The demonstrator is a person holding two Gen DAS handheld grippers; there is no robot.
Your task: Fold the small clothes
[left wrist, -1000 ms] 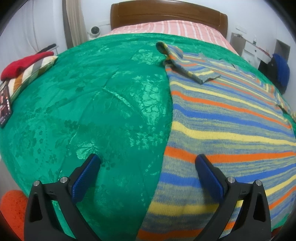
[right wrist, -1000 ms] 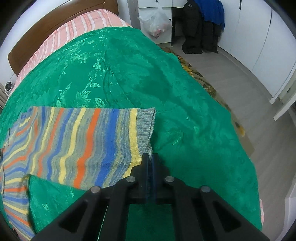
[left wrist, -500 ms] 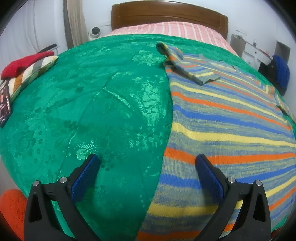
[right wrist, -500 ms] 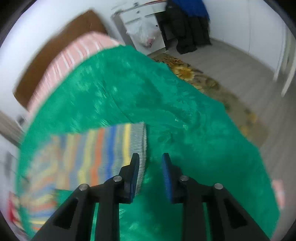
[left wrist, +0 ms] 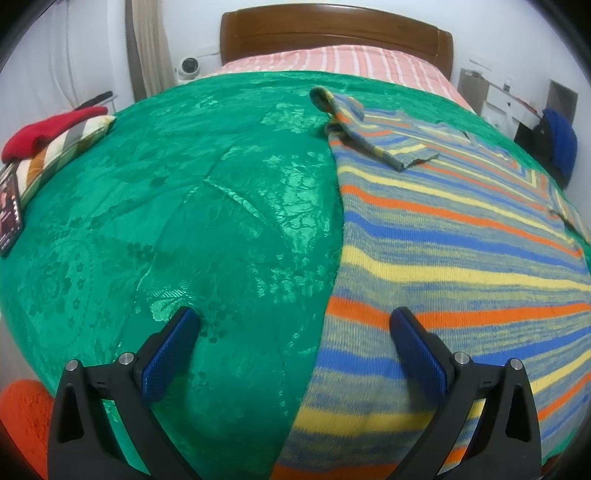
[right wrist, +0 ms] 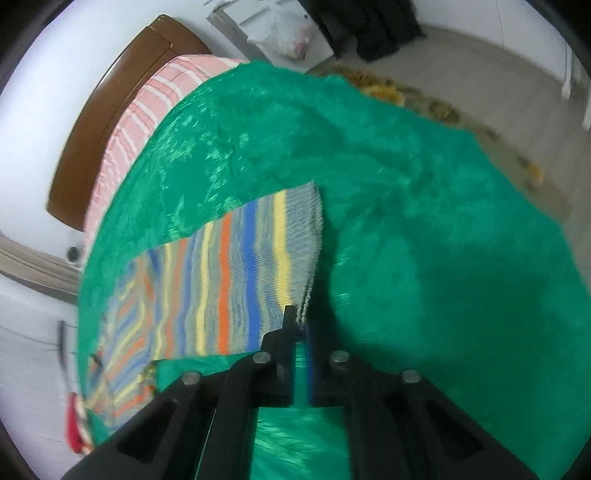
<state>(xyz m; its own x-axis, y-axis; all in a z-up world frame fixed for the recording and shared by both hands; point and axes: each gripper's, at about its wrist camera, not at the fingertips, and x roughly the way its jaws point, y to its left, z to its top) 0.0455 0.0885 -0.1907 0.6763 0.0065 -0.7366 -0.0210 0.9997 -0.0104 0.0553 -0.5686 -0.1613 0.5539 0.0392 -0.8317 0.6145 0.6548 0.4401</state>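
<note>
**Right gripper pinches sleeve cuff, left waits open over hem**

We're in a bedroom: a bed with a wooden headboard, pink striped sheet at the head end, and a shiny green bedspread over the rest. The striped sweater lies flat on the bedspread, on the right half of the bed in the left wrist view.

Step, as we judge it: the start of a sleeve fold. One sleeve is already turned in across the chest near the headboard end. The other sleeve lies stretched out flat in the right wrist view, cuff toward the bed's side edge.

Right gripper: jaws have just snapped closed, and they look clamped on the near corner of the cuff; motion blur keeps us from being sure how much knit is caught. Left gripper: spread wide, grasping nothing, hovering over the sweater's side edge near the hem, one finger above the bedspread, the other above the knit.

Orientation: the body's long axis runs from the hem, nearest the left camera, up to the neck toward the headboard. The gripped sleeve's long axis runs crosswise, out from the body.

Next move calls for lifting the cuff and carrying it over the body, keeping the pinch firm; the left gripper could pin the body so it doesn't drag.
</note>
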